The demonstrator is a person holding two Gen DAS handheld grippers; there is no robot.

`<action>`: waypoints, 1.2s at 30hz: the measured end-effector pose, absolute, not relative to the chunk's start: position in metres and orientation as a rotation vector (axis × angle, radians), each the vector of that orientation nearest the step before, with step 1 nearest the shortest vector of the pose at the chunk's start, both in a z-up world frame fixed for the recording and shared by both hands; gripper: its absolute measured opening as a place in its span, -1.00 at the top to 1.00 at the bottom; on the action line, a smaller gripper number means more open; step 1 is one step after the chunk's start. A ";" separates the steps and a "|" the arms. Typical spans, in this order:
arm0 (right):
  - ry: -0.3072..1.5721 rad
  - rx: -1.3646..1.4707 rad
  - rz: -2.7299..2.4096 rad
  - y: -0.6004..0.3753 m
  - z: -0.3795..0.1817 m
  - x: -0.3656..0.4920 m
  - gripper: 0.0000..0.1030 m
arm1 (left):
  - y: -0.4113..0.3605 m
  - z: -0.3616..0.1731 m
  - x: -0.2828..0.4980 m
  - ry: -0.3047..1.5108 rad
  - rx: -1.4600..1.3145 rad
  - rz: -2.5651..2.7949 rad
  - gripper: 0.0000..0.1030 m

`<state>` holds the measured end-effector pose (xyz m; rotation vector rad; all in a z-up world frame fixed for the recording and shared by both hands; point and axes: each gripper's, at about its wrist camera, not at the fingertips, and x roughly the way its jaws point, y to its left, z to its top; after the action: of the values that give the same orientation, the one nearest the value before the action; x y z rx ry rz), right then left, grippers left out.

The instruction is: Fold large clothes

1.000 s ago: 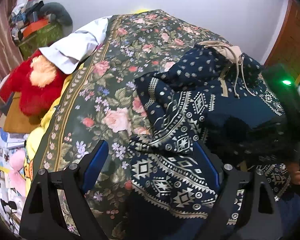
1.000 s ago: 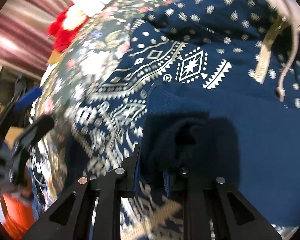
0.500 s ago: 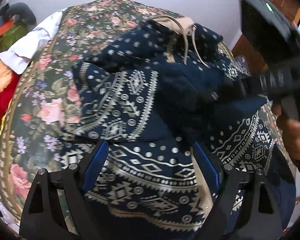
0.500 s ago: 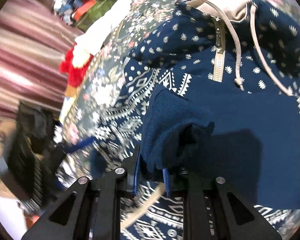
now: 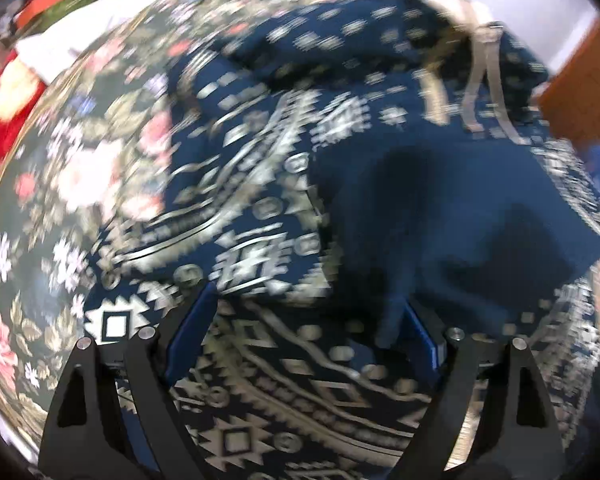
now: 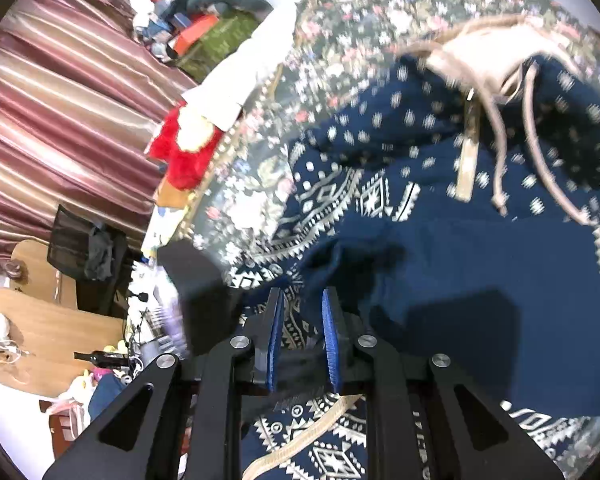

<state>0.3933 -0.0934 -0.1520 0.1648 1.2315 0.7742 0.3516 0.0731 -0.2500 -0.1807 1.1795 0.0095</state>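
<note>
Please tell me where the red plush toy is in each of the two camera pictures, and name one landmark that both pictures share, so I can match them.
Left wrist view: the red plush toy sits at the far left edge, beside the floral bedspread.
Right wrist view: the toy is left of centre, between the striped curtain and the bedspread.
Shared landmark: the beige zipper strip on the navy patterned hoodie.
</note>
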 end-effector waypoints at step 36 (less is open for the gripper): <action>0.971 -0.163 0.209 -0.311 -0.194 0.358 0.70 | 0.096 -0.203 0.362 0.985 -0.128 0.085 0.75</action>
<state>0.3583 -0.3108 -0.1943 -0.1632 0.9709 0.2094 0.3624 0.0956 -0.2028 -0.1283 0.9847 0.0848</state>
